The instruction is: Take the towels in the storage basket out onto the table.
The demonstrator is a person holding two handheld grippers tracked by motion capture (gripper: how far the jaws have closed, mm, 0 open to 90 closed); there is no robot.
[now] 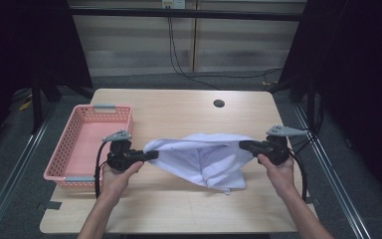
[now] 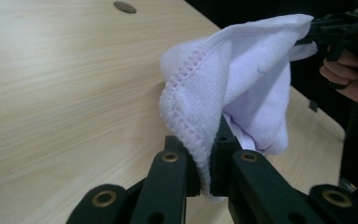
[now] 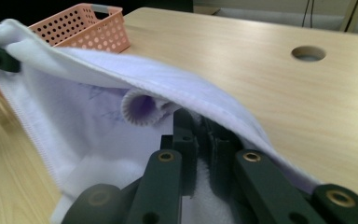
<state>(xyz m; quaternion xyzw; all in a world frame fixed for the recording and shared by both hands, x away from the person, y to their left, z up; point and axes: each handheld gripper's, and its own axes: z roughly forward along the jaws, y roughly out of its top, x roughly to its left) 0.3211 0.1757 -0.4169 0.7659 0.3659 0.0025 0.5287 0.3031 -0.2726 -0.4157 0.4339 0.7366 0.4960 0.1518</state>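
Observation:
A pale lilac towel (image 1: 204, 157) hangs stretched between my two grippers above the middle of the wooden table (image 1: 179, 112). My left gripper (image 1: 151, 154) is shut on the towel's left corner; in the left gripper view the stitched hem (image 2: 191, 135) runs down between its jaws (image 2: 205, 179). On the right, my right gripper (image 1: 242, 145) is shut on the opposite corner, and the right gripper view shows the cloth (image 3: 88, 135) draped over and around its jaws (image 3: 201, 154). The towel's lower folds sag onto the tabletop near the front.
A pink perforated basket (image 1: 87, 144) stands at the table's left edge, just behind my left hand, and appears in the right gripper view (image 3: 81, 25). A round cable hole (image 1: 219, 103) lies at the back right. Dark curtains flank the table.

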